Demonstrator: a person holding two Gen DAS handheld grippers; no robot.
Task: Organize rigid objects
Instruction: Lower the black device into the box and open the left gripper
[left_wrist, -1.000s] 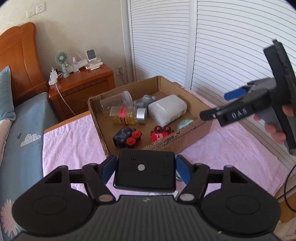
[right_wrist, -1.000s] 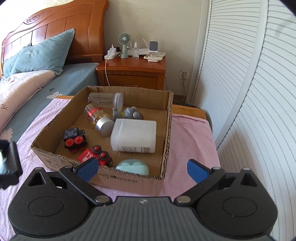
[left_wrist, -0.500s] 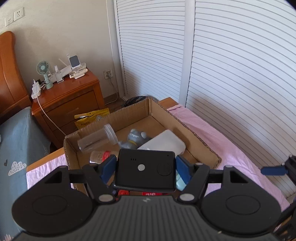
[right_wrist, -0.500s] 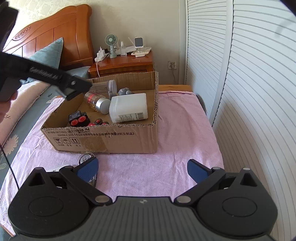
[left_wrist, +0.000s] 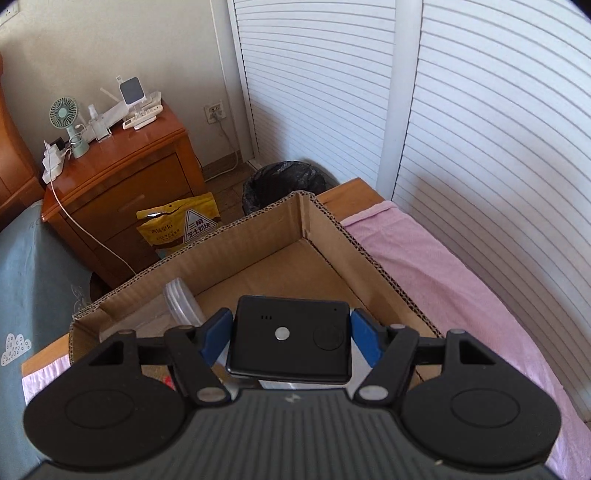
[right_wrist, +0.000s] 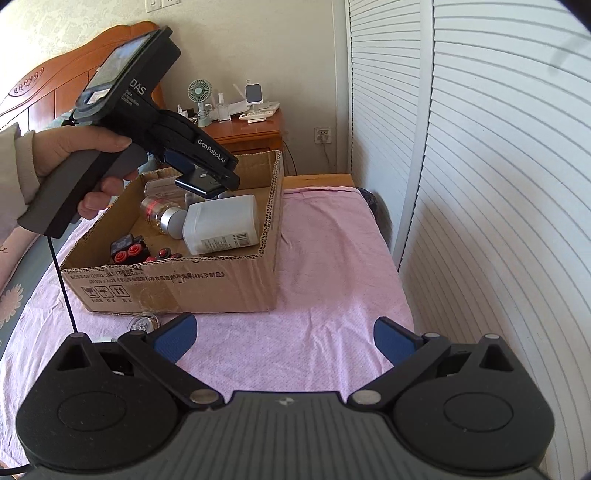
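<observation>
Gripping a black device over the cardboard box, left gripper; right gripper jaws wide.

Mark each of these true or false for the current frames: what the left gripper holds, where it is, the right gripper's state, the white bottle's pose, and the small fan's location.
1. The left gripper is shut on a black device. True.
2. The black device already rests on the floor of the cardboard box. False: it is held in the air above the box, over the white bottle.
3. The right gripper is open and holds nothing. True.
4. The white bottle stands upright. False: it lies on its side inside the box.
5. The small green fan sits on the wooden nightstand. True.
</observation>
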